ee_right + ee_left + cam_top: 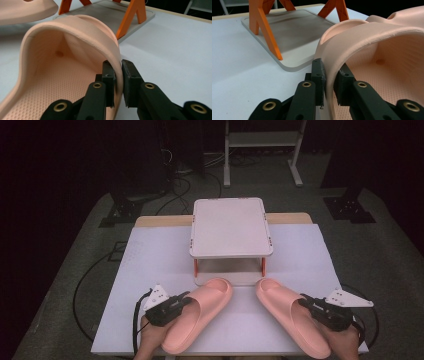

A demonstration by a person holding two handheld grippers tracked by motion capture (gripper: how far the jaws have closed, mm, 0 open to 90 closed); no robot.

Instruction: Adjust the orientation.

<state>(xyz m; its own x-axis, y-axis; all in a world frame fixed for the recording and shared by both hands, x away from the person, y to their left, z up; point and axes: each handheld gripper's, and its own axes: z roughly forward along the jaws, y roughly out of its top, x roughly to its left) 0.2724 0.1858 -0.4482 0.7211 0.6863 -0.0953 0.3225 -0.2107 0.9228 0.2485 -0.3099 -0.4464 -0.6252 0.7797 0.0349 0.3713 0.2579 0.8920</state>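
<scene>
Two pink foam slippers lie on the white table, toes toward a small rack. My left gripper (184,301) is shut on the left slipper (200,317); in the left gripper view its black pads (319,75) pinch the outer edge of the strap of the left slipper (372,47). My right gripper (306,304) is shut on the right slipper (292,320); in the right gripper view the right gripper (118,82) squeezes the strap edge of the right slipper (75,50) between its pads. The soles rest on the table.
A white two-level rack (231,227) with orange legs (270,37) stands at the table's middle, its lower plate (294,27) just beyond the slippers' toes. The white table (150,255) has free room left and right. Cables and stand legs lie on the floor behind.
</scene>
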